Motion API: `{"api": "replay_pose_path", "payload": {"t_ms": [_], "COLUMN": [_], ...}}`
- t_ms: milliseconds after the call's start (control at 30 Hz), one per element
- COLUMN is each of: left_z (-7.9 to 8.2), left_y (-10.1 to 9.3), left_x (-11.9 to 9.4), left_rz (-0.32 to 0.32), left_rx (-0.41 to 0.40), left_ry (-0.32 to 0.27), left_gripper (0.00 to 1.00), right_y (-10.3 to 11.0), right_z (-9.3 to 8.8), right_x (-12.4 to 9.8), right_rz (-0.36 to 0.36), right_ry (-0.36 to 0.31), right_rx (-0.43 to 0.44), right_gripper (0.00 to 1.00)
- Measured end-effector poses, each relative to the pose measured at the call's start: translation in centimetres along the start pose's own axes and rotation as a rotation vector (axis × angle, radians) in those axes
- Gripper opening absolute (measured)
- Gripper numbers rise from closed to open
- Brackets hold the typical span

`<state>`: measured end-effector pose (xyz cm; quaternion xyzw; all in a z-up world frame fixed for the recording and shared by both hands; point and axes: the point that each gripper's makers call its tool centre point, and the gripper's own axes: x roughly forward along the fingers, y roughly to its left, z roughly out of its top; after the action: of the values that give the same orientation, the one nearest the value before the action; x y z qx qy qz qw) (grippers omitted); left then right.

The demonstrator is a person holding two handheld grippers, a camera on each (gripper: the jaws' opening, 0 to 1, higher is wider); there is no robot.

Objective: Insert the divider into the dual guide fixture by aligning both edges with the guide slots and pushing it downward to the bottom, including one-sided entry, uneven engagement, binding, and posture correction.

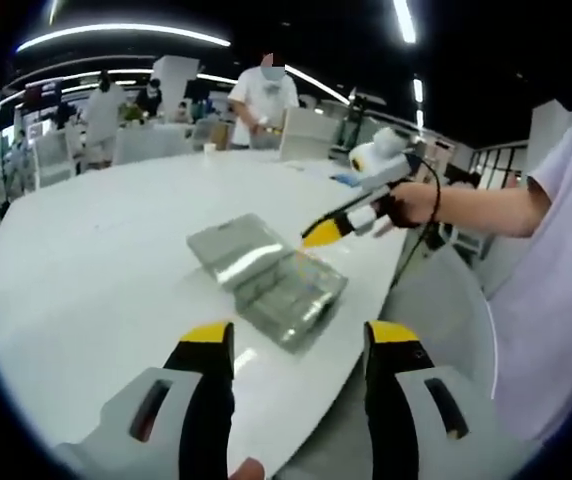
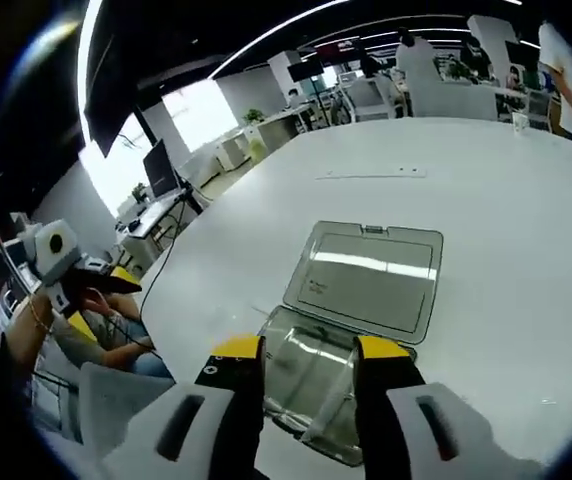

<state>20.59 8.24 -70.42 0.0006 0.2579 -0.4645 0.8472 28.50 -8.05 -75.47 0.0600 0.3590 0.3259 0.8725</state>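
Clear fixture box (image 2: pixel 351 330) lies open-lidded just beyond the right gripper (image 2: pixel 309 350)'s parted, empty fingers.

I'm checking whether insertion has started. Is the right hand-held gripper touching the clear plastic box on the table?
Apart. In the left gripper view, the right hand-held gripper hangs in the air above the clear plastic box, with white table showing between its yellow tip and the box.

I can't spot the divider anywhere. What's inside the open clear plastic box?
The clear plastic box lies open on the white table, apparently holding a clear strip; the right hand-held gripper covers part of it.
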Motion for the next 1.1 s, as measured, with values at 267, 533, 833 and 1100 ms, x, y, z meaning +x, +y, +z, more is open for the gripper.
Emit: {"api": "replay_pose_path", "payload": {"t_ms": [267,533,833,1100], "left_z": [0.0,-0.3,-0.8,-1.3], "left_y": [-0.5,-0.8,-1.2,-0.9], "left_x": [-0.1,0.3,1.3,2.5], "left_rz": [0.035,0.051,0.055,0.065], "left_rx": [-0.021,-0.034,-0.045,-0.058], "left_ry": [-0.008,0.003,0.023,0.044], "left_gripper": [0.51,0.52,0.52,0.53], "right_y": [-0.1,-0.1,-0.6,-0.2], "right_z": [-1.1,-3.3,-6.2,-6.5], "right_x": [-2.2,-4.6,-6.5,-7.7], "right_rz": [0.06,0.115,0.118,0.131], "right_ry": [-0.039,-0.028,0.011,0.0], "right_rx": [-0.063,-0.132,-0.192,-0.226], "right_gripper": [0.37,0.45,0.48,0.49]}}
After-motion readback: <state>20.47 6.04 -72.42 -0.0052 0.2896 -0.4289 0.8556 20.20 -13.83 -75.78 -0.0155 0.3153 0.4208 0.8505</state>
